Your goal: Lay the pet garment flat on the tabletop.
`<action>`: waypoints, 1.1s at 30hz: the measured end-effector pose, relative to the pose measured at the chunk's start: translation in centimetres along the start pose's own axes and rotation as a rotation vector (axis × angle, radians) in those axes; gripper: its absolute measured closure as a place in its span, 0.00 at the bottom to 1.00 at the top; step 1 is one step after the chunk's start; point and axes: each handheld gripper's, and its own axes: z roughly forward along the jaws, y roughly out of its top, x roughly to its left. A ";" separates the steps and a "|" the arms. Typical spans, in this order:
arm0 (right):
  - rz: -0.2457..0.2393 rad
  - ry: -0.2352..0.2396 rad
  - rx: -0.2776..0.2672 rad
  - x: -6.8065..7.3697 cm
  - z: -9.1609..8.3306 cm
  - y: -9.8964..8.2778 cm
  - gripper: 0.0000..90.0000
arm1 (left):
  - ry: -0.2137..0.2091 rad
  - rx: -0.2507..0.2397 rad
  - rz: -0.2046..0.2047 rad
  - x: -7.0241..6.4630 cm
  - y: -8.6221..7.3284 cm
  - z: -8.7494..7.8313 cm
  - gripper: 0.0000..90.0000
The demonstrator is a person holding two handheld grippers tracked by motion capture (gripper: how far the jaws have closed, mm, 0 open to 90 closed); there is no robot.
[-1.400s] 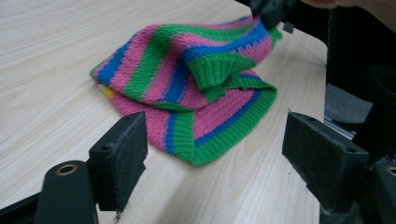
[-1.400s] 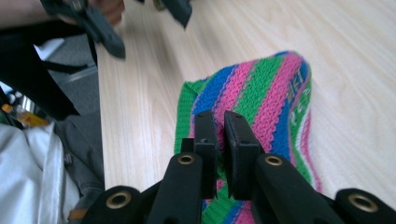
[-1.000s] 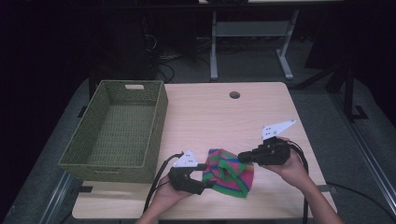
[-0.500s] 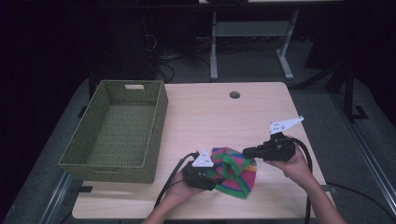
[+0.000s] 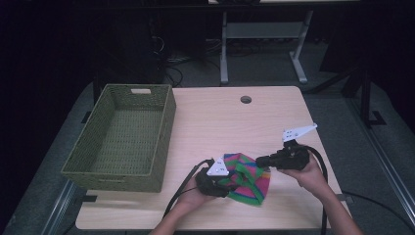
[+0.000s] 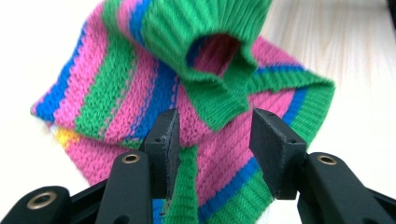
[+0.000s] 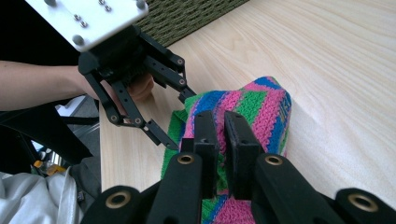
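One striped knit hat of pink, green and blue wool (image 5: 247,177) lies at the table's six o'clock edge — soft, light, best pinched at its ribbed cuff. Left gripper (image 6: 214,136) gapes around that cuff; right gripper (image 7: 220,135) pinches the hat's fabric — green wicker basket (image 5: 122,138) at nine o'clock.

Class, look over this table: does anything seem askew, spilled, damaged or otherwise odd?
Nothing looks spilled or damaged. The striped knitted hat lies crumpled near the table's front edge, its green ribbed cuff folded over, between the left gripper and the right gripper. The green woven basket stands empty.
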 end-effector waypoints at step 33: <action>0.053 -0.043 0.012 -1.6 -0.7 -1.7 0.93 | 0.029 0.041 0.061 0.7 0.5 2.0 0.86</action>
